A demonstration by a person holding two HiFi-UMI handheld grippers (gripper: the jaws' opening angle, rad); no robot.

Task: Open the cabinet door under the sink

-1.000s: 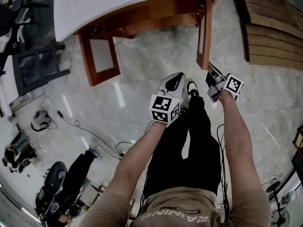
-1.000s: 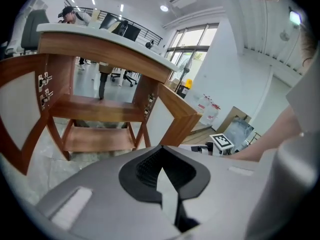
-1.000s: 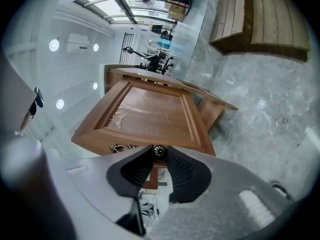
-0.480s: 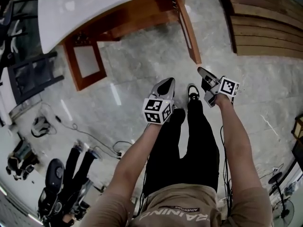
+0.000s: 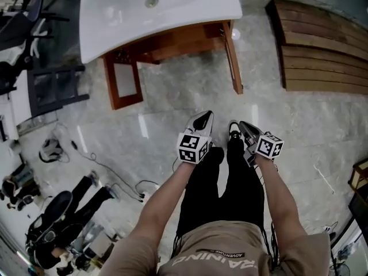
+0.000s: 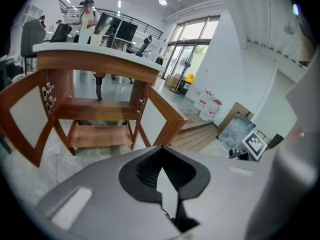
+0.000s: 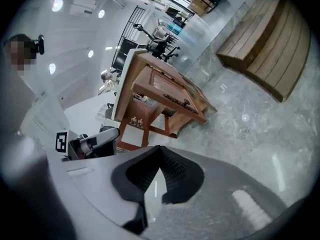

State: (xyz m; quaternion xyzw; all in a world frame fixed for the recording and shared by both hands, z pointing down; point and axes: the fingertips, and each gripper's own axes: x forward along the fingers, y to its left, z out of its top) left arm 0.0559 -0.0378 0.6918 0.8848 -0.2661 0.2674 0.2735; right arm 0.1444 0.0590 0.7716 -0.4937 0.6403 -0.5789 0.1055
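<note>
The left hand-held gripper (image 5: 204,121) and the right hand-held gripper (image 5: 244,129) are held low and side by side in front of the person. Each is seen in its own view with the jaws pressed together and nothing between them.

Directly ahead of both tips only bare floor (image 5: 190,99) is found. Beyond it, well apart from either tip, the cabinet (image 5: 184,39) is seen beneath the white worktop (image 5: 115,22) that carries the sink.

Both of its doors are already swung out. The right door (image 5: 234,59) is presented edge-on, with its long axis running from the cabinet toward the right hand-held gripper. Its free end is judged the nearest part of the task's thing. The left door (image 5: 125,80) lies ahead and off to the left of the left hand-held gripper, farther away.

The opening is judged to be done.
</note>
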